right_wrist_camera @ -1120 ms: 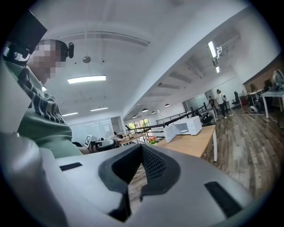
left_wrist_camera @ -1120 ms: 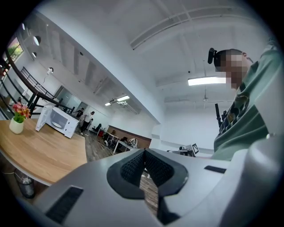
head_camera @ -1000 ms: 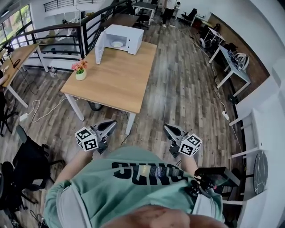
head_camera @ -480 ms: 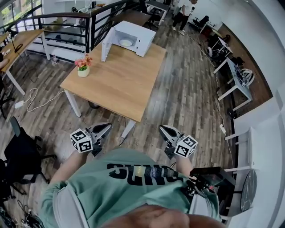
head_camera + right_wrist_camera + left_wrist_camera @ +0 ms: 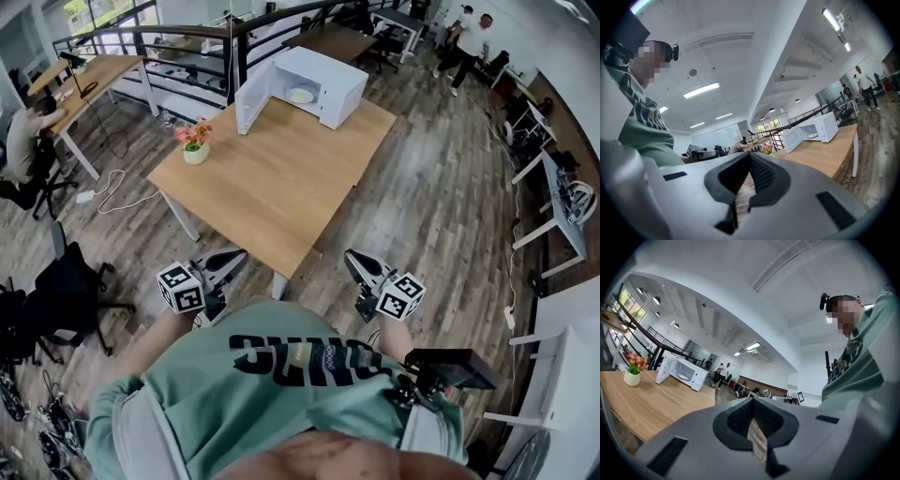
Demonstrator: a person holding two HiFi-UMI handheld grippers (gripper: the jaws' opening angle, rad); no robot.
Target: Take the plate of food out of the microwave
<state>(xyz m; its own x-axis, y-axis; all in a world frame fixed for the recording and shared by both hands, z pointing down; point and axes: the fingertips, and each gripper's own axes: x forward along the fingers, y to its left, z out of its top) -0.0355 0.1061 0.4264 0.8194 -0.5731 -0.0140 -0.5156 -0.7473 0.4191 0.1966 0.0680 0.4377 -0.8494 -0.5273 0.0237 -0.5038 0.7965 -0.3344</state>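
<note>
A white microwave (image 5: 314, 86) stands at the far end of a wooden table (image 5: 281, 178), its door swung open to the left. Inside it lies a plate of food (image 5: 300, 95). The same microwave (image 5: 682, 372) shows small in the left gripper view, and the microwave (image 5: 812, 130) in the right gripper view too. My left gripper (image 5: 234, 260) and right gripper (image 5: 354, 262) hang close to my body, short of the table's near edge. Both are shut with nothing between the jaws.
A small pot of pink flowers (image 5: 195, 143) sits on the table's left side. A black office chair (image 5: 66, 295) stands at my left. Other desks, a railing (image 5: 187, 42) and people (image 5: 464, 42) fill the background. Wood floor lies right of the table.
The view has swung so the table and microwave now sit further right and closer. Both grippers stay shut near my body.
</note>
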